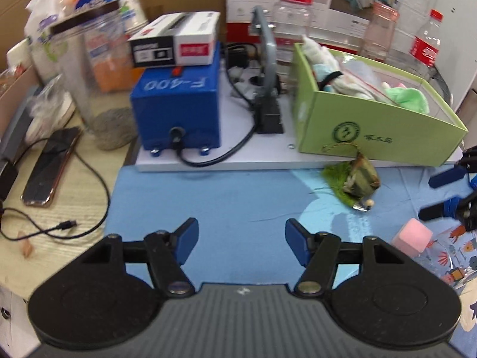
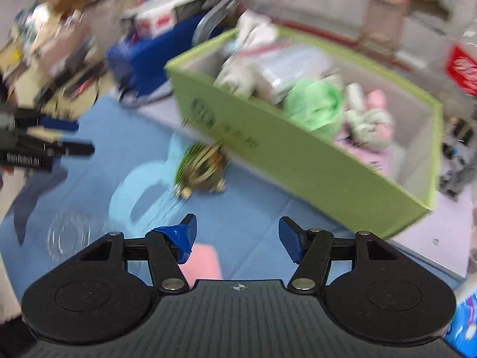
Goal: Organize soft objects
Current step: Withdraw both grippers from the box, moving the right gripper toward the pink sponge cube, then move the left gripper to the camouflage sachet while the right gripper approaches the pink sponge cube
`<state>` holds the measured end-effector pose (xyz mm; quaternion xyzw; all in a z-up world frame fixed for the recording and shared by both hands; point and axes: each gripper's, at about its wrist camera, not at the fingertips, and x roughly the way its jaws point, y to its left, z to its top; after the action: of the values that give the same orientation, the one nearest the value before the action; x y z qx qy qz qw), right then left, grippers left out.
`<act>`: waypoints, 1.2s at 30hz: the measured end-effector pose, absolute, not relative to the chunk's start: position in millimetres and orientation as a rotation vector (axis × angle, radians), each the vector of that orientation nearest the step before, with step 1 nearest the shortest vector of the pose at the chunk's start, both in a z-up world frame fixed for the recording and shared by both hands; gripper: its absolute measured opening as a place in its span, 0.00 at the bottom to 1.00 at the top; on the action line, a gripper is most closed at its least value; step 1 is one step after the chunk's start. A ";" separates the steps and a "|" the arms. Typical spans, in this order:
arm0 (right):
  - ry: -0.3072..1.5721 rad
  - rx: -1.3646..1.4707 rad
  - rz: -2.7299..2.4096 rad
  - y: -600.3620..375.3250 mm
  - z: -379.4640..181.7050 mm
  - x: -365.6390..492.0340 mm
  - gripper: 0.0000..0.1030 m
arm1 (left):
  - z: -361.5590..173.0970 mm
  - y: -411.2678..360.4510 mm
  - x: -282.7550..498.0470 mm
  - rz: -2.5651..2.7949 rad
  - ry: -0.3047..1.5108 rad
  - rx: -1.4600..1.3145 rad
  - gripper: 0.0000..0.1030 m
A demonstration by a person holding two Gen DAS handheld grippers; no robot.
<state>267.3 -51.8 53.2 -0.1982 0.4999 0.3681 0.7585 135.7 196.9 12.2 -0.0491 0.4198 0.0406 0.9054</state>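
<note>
A light green box (image 1: 372, 125) (image 2: 298, 161) stands at the back of the blue cloth and holds several soft items, among them a green plush (image 2: 314, 106) and a pink one (image 2: 377, 101). A green-brown soft toy (image 1: 354, 183) (image 2: 202, 167) lies on the cloth just in front of the box. A pink foam cube (image 1: 413, 235) (image 2: 199, 261) lies nearer. My left gripper (image 1: 241, 243) is open and empty over the cloth. My right gripper (image 2: 237, 240) is open and empty, with the cube just below its left finger; it also shows in the left wrist view (image 1: 447, 192).
A blue machine (image 1: 179, 104) with a boxed item on top, a glass jar (image 1: 98, 89), a phone (image 1: 50, 167) and a cable sit left. Plastic bottles (image 1: 293, 21) stand behind the box. A clear glass dish (image 2: 70, 235) rests on the cloth.
</note>
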 end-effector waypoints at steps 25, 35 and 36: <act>1.360 -0.696 0.824 -9.7 7.2 286.8 0.47 | 7.2 210.3 132.5 0.104 0.876 -0.131 0.63; 1.313 -0.420 0.561 -133.9 11.0 310.5 0.51 | 9.3 191.8 136.1 0.084 0.893 -0.099 0.63; 1.298 -0.408 0.540 -147.7 11.9 306.8 0.51 | 9.4 189.4 136.6 0.081 0.894 -0.096 0.63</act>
<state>306.8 -147.7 11.9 -0.1864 0.5925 0.2466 0.7438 136.6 189.4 9.4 -0.0462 0.4321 0.0391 0.8998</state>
